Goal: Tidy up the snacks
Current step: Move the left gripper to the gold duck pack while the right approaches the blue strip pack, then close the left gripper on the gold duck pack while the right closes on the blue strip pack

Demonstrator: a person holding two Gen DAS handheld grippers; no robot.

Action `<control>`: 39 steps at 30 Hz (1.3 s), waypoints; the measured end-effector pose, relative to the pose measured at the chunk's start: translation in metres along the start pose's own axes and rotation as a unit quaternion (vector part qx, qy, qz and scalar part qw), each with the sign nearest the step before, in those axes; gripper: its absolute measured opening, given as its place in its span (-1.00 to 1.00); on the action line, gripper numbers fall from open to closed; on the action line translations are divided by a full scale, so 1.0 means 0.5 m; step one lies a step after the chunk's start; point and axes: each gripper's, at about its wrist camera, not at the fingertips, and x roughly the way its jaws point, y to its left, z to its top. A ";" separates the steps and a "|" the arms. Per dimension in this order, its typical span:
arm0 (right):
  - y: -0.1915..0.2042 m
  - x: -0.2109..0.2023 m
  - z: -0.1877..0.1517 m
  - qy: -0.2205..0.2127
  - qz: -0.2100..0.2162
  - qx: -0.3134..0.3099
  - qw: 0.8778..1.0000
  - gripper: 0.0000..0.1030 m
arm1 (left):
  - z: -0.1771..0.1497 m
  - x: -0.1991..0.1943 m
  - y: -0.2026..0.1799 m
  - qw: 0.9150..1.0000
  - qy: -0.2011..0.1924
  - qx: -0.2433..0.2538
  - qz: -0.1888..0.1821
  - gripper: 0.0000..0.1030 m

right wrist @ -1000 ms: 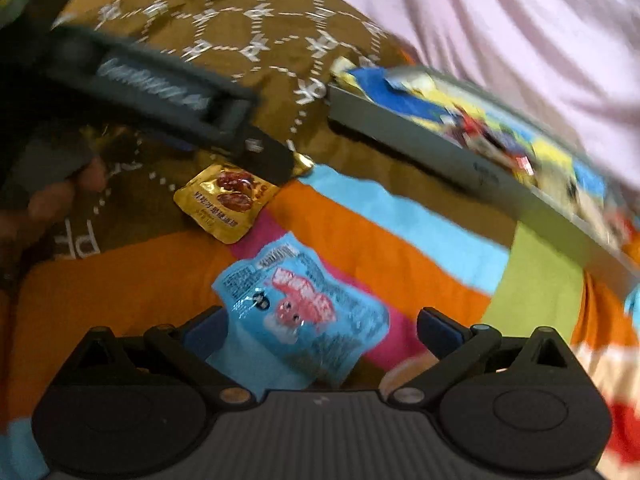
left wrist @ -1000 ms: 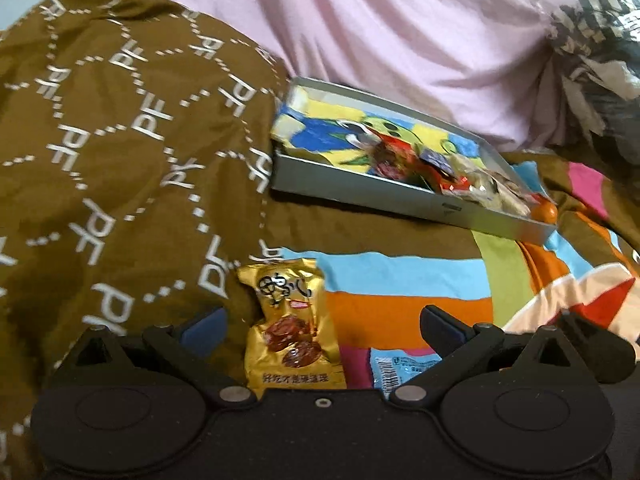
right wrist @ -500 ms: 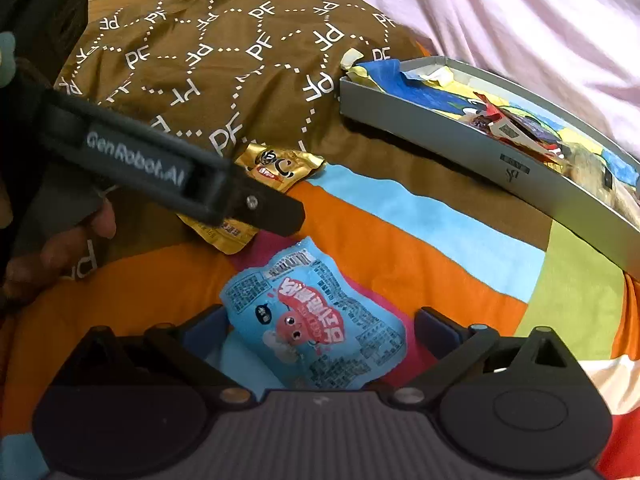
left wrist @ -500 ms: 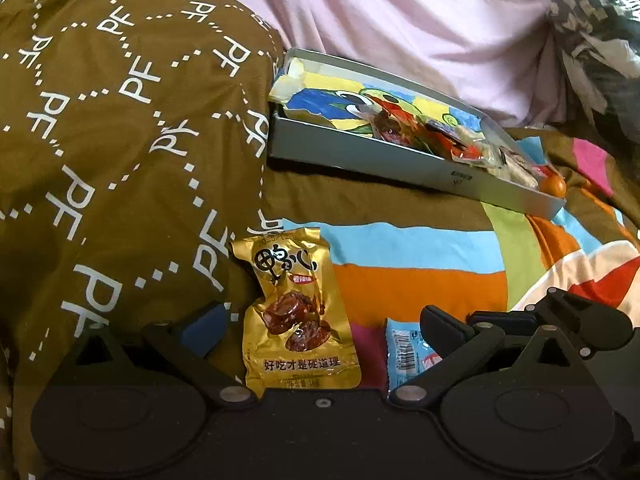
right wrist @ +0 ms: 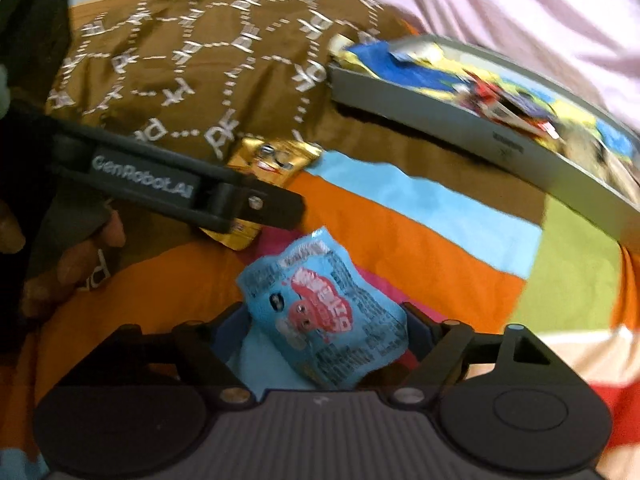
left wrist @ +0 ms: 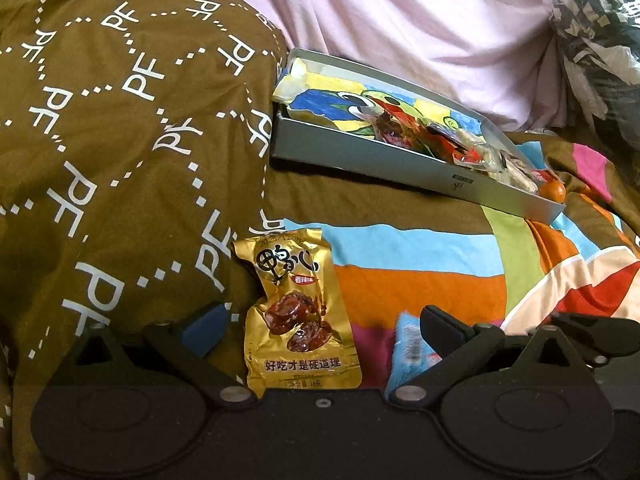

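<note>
Right gripper [right wrist: 326, 332] jaws have been closing around blue packet [right wrist: 324, 320], low centre; contact unclear. Left gripper [left wrist: 320, 320] jaws gaping. Next: lifting toward tray [right wrist: 440, 108].

A home bedroom: a bed spread with a colourful striped sheet [left wrist: 420, 280], a brown quilt [left wrist: 120, 120] printed with "PF" heaped at left, and pink bedding [left wrist: 400, 12] bunched at the far side.

Gold snack packet [left wrist: 298, 312]: large black characters "鸭心" at top; white line "好吃才是硬道理" near its bottom edge; faint date stamp "2025/12" along the top seal.
Brown cover [left wrist: 120, 120]: white "PF" repeated all over.
Left gripper [right wrist: 208, 196] arm: "GenRobot.AI" in pale letters.
Blue snack packet [right wrist: 328, 320]: print blurred, unreadable.
</note>
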 end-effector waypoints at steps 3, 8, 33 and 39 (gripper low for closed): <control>-0.023 -0.021 -0.014 0.022 -0.019 0.057 0.998 0.49 | 0.000 0.000 0.000 1.000 0.000 0.000 0.000 0.99; -0.032 -0.031 -0.023 0.013 -0.026 0.064 0.997 0.53 | -0.001 -0.003 -0.014 1.000 -0.003 0.021 0.010 0.98; 0.008 0.013 -0.001 -0.038 -0.016 -0.060 0.997 0.42 | 0.013 0.029 -0.024 0.997 0.004 0.063 0.038 0.66; -0.016 0.015 0.000 -0.027 -0.038 -0.022 0.999 0.31 | 0.010 0.028 -0.028 0.997 0.007 0.069 0.037 0.50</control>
